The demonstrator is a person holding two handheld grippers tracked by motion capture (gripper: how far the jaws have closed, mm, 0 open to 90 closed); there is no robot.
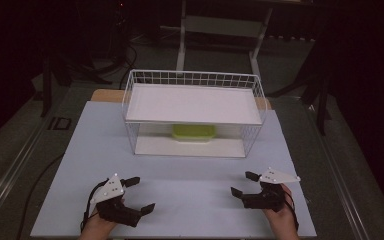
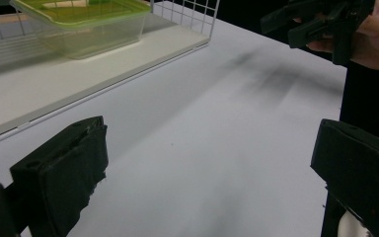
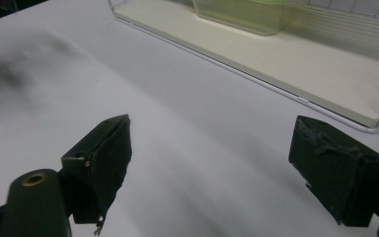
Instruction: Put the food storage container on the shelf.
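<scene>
With both the left tool and right tool spread wide and empty at the bench's six o'clock edge, reaching the green-lidded container at twelve o'clock risks snagging the wire rack's shelf above it.

Dim room, dark surrounds. Worktop w/ pale bluish-white sheet, wood edge showing at far corners. Grey floor beyond. White metal frame legs at far centre; dark stand legs at left and right. Black cables on floor, far left. Light mainly on worktop.
</scene>
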